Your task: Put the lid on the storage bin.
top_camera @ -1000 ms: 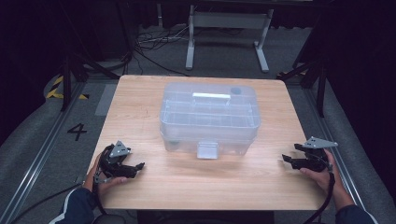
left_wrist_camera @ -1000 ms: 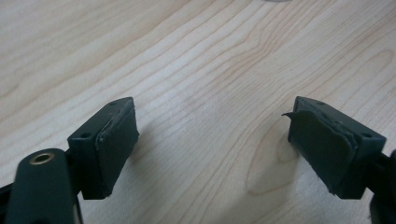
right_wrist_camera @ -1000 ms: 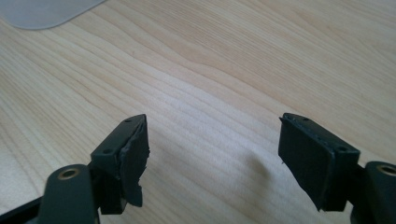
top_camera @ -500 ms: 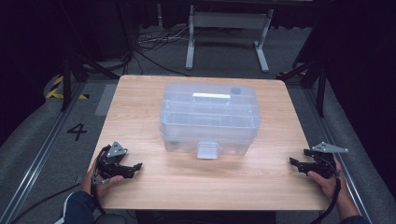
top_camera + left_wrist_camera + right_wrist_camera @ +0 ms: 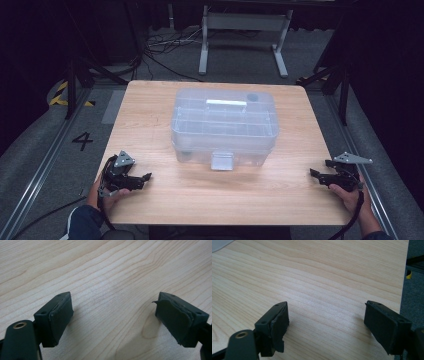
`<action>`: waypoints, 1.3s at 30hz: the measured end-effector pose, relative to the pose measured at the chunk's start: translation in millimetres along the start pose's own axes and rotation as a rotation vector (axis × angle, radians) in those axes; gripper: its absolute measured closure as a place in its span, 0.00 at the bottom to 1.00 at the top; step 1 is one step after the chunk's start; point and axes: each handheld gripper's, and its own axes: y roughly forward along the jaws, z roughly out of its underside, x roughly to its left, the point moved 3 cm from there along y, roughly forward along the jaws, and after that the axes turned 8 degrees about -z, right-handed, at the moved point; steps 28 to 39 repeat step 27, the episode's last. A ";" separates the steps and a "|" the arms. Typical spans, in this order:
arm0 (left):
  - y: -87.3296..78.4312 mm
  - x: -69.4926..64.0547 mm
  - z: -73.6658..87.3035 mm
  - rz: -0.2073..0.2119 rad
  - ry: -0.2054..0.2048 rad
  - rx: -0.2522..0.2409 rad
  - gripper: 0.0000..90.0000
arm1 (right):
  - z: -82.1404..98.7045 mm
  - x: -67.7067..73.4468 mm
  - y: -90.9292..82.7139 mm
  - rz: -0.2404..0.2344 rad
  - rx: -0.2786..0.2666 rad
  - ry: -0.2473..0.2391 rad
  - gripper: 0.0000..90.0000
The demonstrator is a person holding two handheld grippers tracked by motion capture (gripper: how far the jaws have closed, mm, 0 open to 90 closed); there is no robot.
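The clear plastic lidded storage box (image 5: 224,125) with a white handle on top stands at the middle of the light wooden table (image 5: 165,200), with its front latch (image 5: 221,161) facing the person. It sits between the two grippers and well apart from each.

The left gripper (image 5: 145,178) rests at the near left corner of the table, held by the left hand (image 5: 106,196). Its jaws stand apart, with bare wood between the black pads (image 5: 60,315).

The right gripper (image 5: 315,174) sits at the near right edge of the table, held by the right hand (image 5: 350,196). Its jaws have just been opening and now stand wide apart, with nothing between the pads (image 5: 280,323). In the right gripper view the table edge and grey floor (image 5: 413,290) lie just beyond the right jaw.
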 end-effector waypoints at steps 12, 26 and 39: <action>0.1 0.2 0.0 -0.002 0.001 -0.002 0.16 | -0.9 0.0 1.2 0.008 0.000 0.003 0.21; 0.1 -0.2 0.0 -0.002 -0.004 -0.002 0.16 | -1.4 0.0 1.7 0.013 0.001 0.009 0.21; 0.1 -0.3 0.0 -0.003 -0.006 -0.002 0.16 | -1.5 -0.1 1.9 0.014 0.001 0.010 0.21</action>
